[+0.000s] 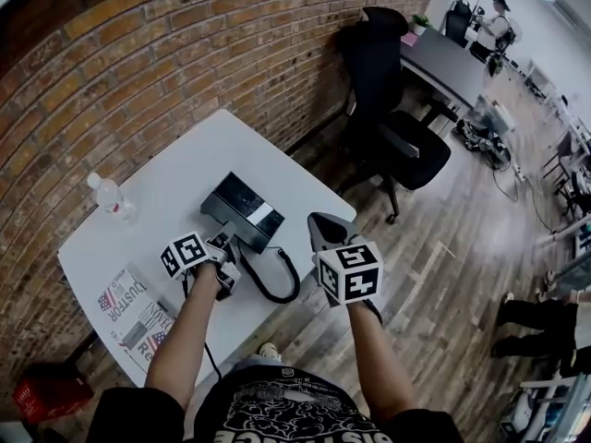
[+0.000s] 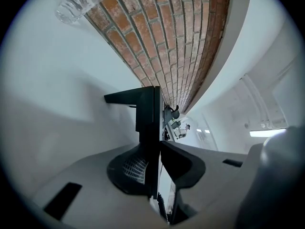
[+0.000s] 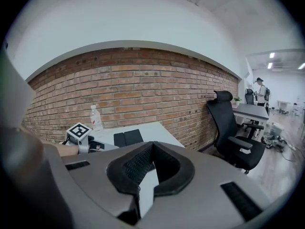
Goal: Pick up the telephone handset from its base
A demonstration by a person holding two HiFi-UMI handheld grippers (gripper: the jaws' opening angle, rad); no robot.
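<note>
The black telephone base lies in the middle of the white table. Its handset is just in front of the base, toward the table's near edge, joined to it by a coiled black cord. My left gripper is shut on the handset. In the left gripper view the dark slab of the handset stands between the two pads of the left gripper. My right gripper hovers to the right of the base, near the table's edge. It is shut and holds nothing.
A clear water bottle stands at the table's left by the brick wall. A newspaper lies on the near left corner. A black office chair stands beyond the table's right side. A red box sits on the floor at left.
</note>
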